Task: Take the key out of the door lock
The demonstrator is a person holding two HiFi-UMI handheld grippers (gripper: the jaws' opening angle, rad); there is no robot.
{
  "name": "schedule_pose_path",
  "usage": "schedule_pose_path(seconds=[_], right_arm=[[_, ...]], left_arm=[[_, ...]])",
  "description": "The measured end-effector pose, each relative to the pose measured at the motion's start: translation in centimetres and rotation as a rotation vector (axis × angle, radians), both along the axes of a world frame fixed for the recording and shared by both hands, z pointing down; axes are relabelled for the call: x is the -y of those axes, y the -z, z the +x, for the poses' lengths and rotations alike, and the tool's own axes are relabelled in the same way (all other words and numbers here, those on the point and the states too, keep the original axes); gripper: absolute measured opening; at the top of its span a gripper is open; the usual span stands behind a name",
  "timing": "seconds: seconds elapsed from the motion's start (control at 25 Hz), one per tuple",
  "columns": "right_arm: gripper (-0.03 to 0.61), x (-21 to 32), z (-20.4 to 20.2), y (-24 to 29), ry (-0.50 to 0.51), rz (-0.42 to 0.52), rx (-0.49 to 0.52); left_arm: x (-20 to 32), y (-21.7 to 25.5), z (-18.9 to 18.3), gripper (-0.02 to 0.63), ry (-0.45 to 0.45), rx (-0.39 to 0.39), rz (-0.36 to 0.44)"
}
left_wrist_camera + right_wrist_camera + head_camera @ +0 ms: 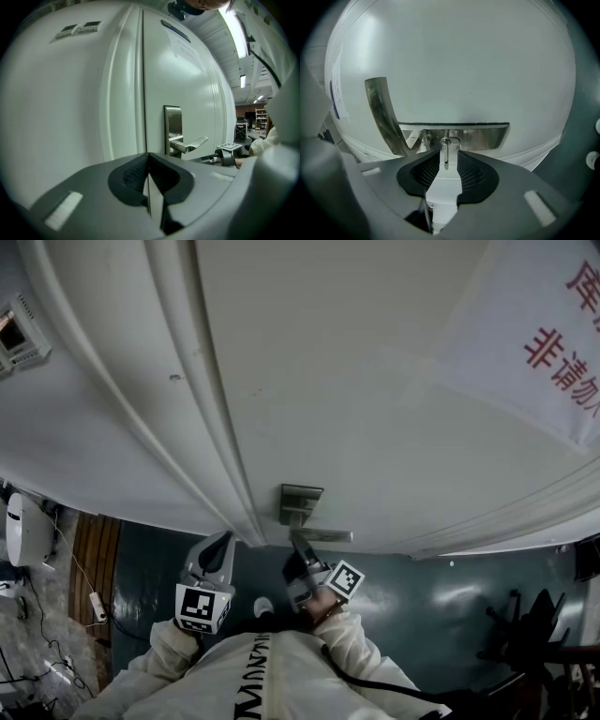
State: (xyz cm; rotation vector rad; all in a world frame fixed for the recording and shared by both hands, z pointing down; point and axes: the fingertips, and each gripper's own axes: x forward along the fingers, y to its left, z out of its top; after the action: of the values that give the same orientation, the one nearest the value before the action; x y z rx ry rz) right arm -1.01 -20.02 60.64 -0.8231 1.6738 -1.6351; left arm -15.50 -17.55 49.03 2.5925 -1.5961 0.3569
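A small metal key (446,151) sticks out of the steel lock plate (459,136) on the white door (454,65), below the lever handle (385,117). In the right gripper view my right gripper (446,164) is open around the key's head, with a narrow gap showing on each side between key and pads. In the head view that gripper (306,568) is just below the lever (323,535) and hides the key. My left gripper (149,180) is shut with nothing in it, held back from the door at the left (208,585).
A paper notice (539,334) with red characters hangs on the door at the right. Two small wall panels (77,29) sit left of the door frame (140,93). Cables and a power strip (97,606) lie on the floor at the left.
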Motion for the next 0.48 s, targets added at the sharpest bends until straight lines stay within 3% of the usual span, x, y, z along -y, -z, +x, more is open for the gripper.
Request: schedule_pose_path(seconds=[0.24, 0.48], right_arm=[[0.1, 0.44, -0.18, -0.18, -0.004, -0.001, 0.02], [0.031, 0.84, -0.44, 0.35, 0.0, 0.015, 0.022]], left_arm=[[-0.16, -0.45, -0.08, -0.001, -0.002, 0.007, -0.009], [-0.12, -0.61, 0.15, -0.002, -0.006, 0.007, -0.013]])
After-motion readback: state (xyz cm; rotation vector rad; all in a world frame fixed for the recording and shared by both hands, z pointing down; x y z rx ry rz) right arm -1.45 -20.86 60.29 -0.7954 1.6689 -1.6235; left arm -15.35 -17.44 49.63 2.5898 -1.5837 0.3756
